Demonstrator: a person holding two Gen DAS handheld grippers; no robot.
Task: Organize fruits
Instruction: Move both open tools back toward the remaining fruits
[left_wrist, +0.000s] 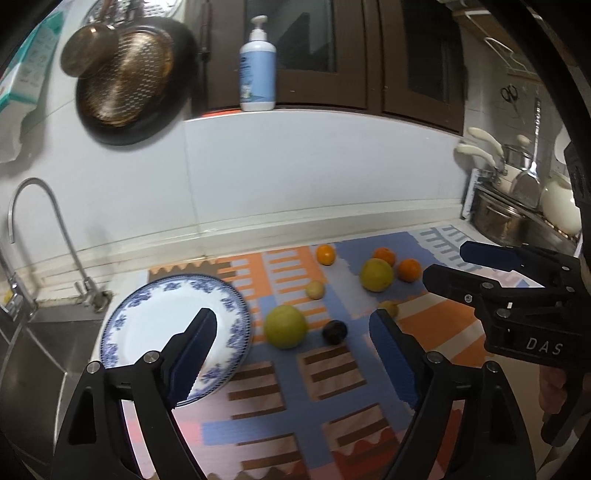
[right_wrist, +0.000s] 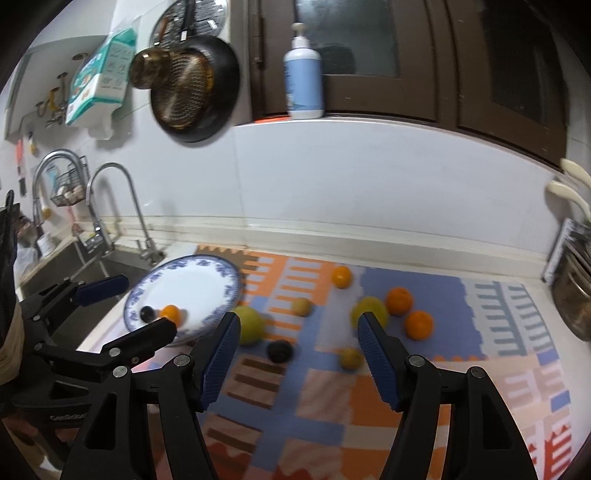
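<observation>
The fruits lie scattered on the patterned mat (right_wrist: 388, 369) that covers the bench, with two already on the blue-rimmed plate (right_wrist: 207, 280): a small orange (right_wrist: 170, 313) and a small dark fruit (right_wrist: 147, 314). Nearest our claws are a large green fruit (left_wrist: 285, 326), a dark plum-like fruit (left_wrist: 334, 331) just beside it, and a small yellowish one (left_wrist: 315, 289) a little farther back. A second large yellow-green fruit (left_wrist: 376, 274) sits touching or nearly touching two oranges (left_wrist: 409, 270), and a lone orange (left_wrist: 326, 254) lies near the back edge of the mat.

We judge them all firm, round and fairly light, so they will roll at a nudge (the foam mat should damp that a little). The big green ones call for a wide opening taken across the middle; the small ones suit a gentle squeeze at their widest girth. The dark fruit may be softer and bruise.

The left claw (left_wrist: 291, 354) stands wide apart with nothing between its pads. The right claw (right_wrist: 295, 343) is also apart and empty.

The plate sits at the mat's left end, close to the sink (right_wrist: 92, 266) and its tap (right_wrist: 122, 206), so a fruit rolling off that side could drop in. The middle of the mat is free for moving; pots (left_wrist: 517, 218) crowd the far right, and the wall closes the back.
</observation>
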